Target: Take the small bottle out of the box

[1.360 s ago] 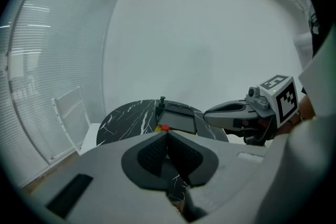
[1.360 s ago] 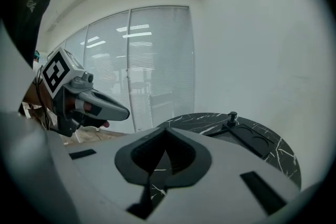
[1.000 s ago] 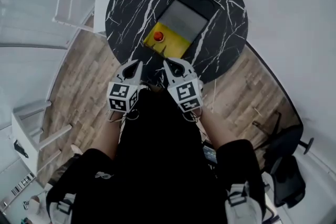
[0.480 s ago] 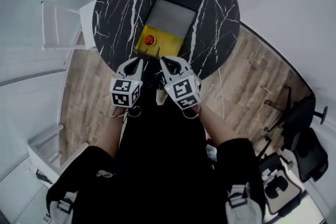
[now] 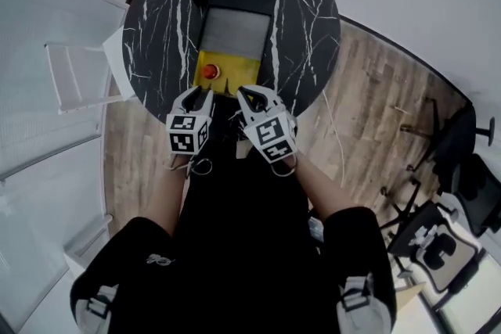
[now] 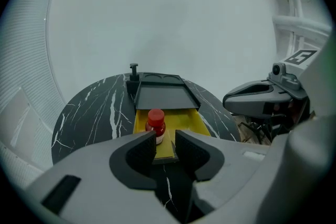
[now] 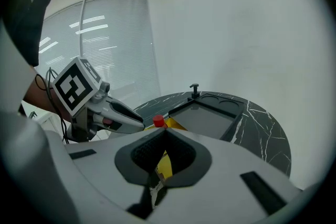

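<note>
A small bottle with a red cap (image 5: 210,71) (image 6: 155,122) stands upright in the yellow open end of the box (image 5: 225,59) (image 6: 185,125), whose far part is covered by a dark grey lid (image 5: 236,31). The box lies on a round black marble table (image 5: 307,19). My left gripper (image 5: 196,96) (image 6: 165,146) hovers at the table's near edge, just short of the bottle. Its jaws are opening, with nothing between them. My right gripper (image 5: 252,95) (image 7: 161,132) is beside it, shut and empty. In the right gripper view only the bottle's red cap (image 7: 158,121) shows above the jaws.
A black knob (image 6: 134,67) rises at the box's far end. A white chair (image 5: 78,74) stands left of the table and a dark office chair (image 5: 438,242) is on the wooden floor at lower right. A plain white wall lies behind the table.
The head view has swung, so the table and box sit further left and higher in it. Both grippers stay close together at the table's near edge.
</note>
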Demonstrator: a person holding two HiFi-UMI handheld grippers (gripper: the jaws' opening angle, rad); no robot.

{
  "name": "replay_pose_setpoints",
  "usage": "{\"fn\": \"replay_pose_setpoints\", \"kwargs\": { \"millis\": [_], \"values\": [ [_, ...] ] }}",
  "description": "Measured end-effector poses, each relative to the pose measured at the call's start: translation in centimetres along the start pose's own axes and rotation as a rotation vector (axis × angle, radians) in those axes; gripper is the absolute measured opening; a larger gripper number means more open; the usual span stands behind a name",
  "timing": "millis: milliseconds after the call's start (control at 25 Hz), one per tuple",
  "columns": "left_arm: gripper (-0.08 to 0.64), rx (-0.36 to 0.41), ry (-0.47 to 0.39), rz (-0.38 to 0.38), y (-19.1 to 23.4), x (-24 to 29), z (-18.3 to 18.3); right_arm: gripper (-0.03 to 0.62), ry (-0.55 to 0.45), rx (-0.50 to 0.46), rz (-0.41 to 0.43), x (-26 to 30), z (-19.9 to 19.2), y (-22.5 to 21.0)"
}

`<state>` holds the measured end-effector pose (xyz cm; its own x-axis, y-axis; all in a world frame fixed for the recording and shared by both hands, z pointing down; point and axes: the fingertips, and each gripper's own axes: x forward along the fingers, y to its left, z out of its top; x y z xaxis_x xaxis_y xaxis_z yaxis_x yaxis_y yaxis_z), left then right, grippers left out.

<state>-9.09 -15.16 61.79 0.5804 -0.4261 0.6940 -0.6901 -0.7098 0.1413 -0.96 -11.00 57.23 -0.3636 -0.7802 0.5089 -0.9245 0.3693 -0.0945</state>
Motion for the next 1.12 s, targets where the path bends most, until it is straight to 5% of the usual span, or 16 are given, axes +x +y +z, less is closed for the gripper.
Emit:
{"fn": "replay_pose_setpoints", "kwargs": {
  "millis": [520,1120],
  "values": [
    [0.187,0.11,0.107,-0.081,1.4,3.6,-0.6,-0.005,-0.006,0.091,-0.112,0.7,-0.2,-1.7],
    [0.215,0.34,0.22,-0.149,1.7,6.6,-1.0,-0.005,-0.027,0.179,-0.217,1.3,-0.3,-3.2]
  ]
}}
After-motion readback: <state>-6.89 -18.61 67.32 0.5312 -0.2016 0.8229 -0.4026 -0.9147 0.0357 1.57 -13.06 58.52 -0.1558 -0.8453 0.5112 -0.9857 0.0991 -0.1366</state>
